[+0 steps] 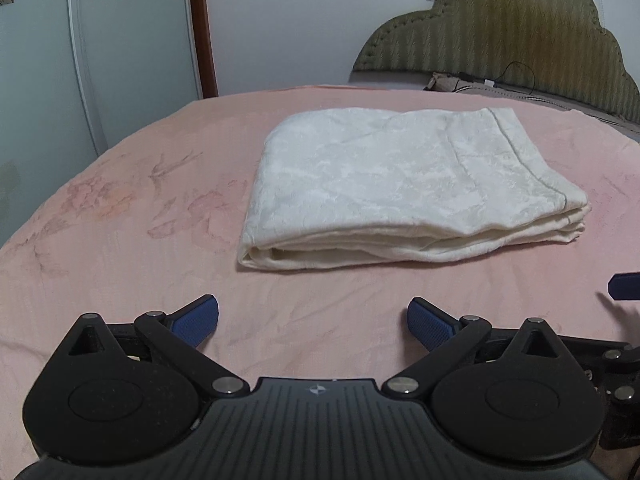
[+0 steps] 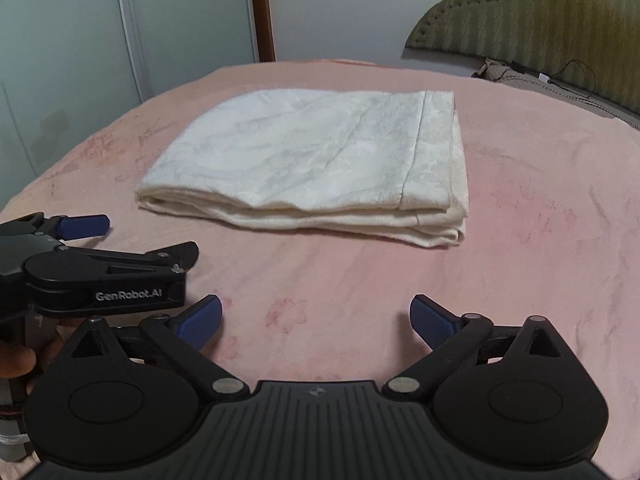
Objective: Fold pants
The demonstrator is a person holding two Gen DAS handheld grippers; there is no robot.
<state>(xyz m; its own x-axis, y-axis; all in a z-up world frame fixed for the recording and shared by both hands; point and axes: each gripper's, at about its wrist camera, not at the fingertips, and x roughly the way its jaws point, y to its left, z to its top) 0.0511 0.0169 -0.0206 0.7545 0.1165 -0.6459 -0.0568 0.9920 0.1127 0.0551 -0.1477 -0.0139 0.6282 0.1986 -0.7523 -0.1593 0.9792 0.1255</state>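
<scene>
Cream-white pants (image 1: 396,188) lie folded into a compact, several-layered rectangle on the pink bedsheet (image 1: 120,240); they also show in the right wrist view (image 2: 316,160). My left gripper (image 1: 313,322) is open and empty, hovering over the sheet short of the bundle's near edge. My right gripper (image 2: 316,320) is open and empty, also short of the bundle. The left gripper shows from the side at the left of the right wrist view (image 2: 132,240), jaws apart. One blue tip of the right gripper shows at the right edge of the left wrist view (image 1: 624,286).
A padded olive headboard (image 1: 500,28) stands at the back right, with a cable and small items (image 1: 492,84) at its base. A wardrobe with floral doors (image 1: 48,60) and a brown door frame (image 1: 202,28) stand beyond the bed's far edge.
</scene>
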